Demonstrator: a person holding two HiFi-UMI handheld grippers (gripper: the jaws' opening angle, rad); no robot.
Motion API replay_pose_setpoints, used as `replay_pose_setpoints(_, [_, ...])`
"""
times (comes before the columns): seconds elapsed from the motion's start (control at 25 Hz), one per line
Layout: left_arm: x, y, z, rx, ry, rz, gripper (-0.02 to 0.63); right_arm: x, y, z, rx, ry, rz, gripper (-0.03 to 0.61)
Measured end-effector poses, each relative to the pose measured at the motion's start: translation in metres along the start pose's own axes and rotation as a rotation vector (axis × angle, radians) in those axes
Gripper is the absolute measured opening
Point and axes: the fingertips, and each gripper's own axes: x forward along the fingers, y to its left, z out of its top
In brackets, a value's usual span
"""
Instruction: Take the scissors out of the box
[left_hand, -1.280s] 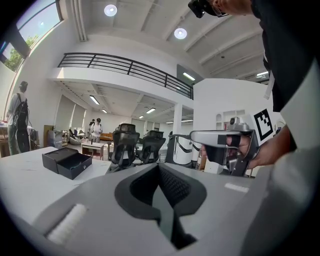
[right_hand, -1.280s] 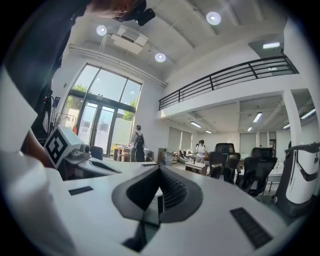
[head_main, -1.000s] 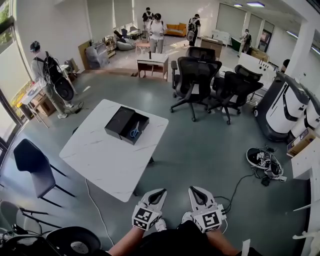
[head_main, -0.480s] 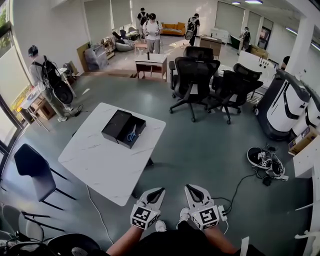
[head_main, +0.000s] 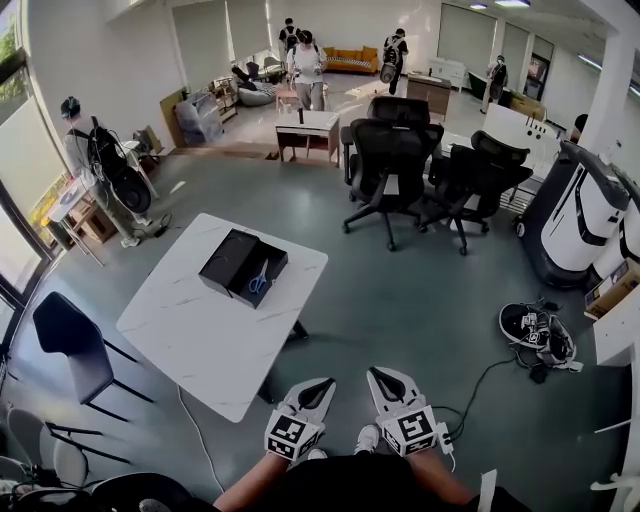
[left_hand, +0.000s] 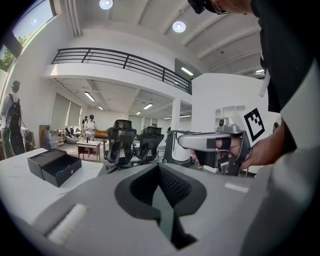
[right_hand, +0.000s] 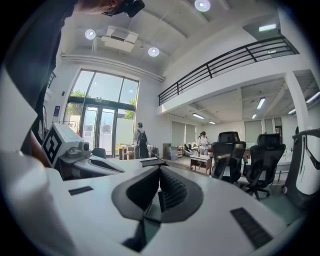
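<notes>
Head view: white table (head_main: 190, 335) at centre left of frame, carrying an open black box (head_main: 228, 258) near its far corner. Blue-handled scissors (head_main: 259, 283) lying inside the right-hand half of the box. Left gripper (head_main: 324, 383) and right gripper (head_main: 374, 373) side by side at bottom centre, over the grey floor, just right of the table's near corner in frame, well apart from the box. Jaws of both drawn together, nothing between them. Black office chairs (head_main: 400, 160) at upper centre; dark side chair (head_main: 62, 335) at left edge. Left gripper view: left gripper (left_hand: 160, 167) at lower centre, jaws closed tip to tip, empty. Box (left_hand: 54, 166) at middle left on the table (left_hand: 17, 182); scissors not discernible from this angle. Right gripper (left_hand: 182, 141) at middle right, held in a hand (left_hand: 267, 150). Right gripper view: right gripper (right_hand: 160, 169) at lower centre, jaws closed tip to tip, empty. Left gripper (right_hand: 117, 170) at middle left. Box (right_hand: 152, 161) seen edge-on, just above the jaw tips in frame; scissors hidden.
</notes>
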Motion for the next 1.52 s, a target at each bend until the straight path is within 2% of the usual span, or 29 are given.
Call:
replay_pose_setpoints(0.32, [0.043,0.005,0.015,0.011,-0.004,0.049,0.009,0.020,-0.042,-0.003,0.009,-0.019,0.069,0.008])
replay_pose_setpoints(0.6, [0.066,0.006,0.018,-0.032,0.009,0.111,0.009,0.025,-0.071,-0.004,0.012,-0.026,0.126,0.008])
replay_pose_setpoints(0.84, [0.079,0.009,0.022,-0.014,0.018,0.141,0.009,0.029,-0.091,-0.009,0.045,-0.030,0.150,0.008])
replay_pose_setpoints(1.08, [0.079,0.048,0.026,-0.055,0.014,0.196,0.009,0.059,-0.095,-0.006,0.055,-0.019,0.174,0.008])
replay_pose_setpoints(1.52, [0.083,0.145,0.039,-0.076,-0.013,0.211,0.009,0.159,-0.080,0.023,0.036,-0.034,0.204,0.008])
